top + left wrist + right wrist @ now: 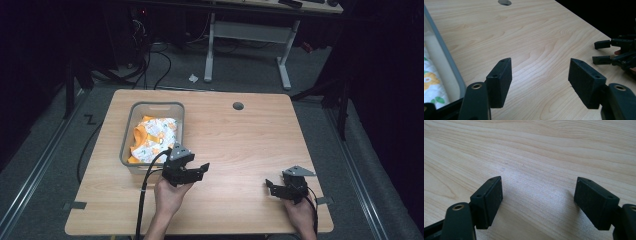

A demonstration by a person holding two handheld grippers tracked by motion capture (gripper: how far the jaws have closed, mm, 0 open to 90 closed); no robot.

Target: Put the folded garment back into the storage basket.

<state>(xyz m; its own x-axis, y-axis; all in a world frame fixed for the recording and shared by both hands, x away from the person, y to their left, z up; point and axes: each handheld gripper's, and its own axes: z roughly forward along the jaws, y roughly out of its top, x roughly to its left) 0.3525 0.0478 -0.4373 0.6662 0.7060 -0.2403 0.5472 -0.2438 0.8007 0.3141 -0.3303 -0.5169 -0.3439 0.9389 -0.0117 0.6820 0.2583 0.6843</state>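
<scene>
A grey plastic bin (pixel 131 120) stands on the left half of the wooden table (pixel 240 135). Inside it lies a bundled white cloth with orange and green print (pixel 152 137); its edge shows at the left of the left gripper view as the printed cloth (pixel 430 85). My left gripper (pixel 200 170) hovers just right of the bin's near corner, open and holding nothing. My right gripper (pixel 270 187) is low over the table near the front right, also open and holding nothing. The left gripper view also catches the right gripper (pixel 602 52) at its right edge.
A round cable hole (pixel 238 106) sits near the table's far edge. Bare wood stretches between the two grippers. Beyond the table are a white desk frame (pixel 210 50), cables on the floor and dark surroundings.
</scene>
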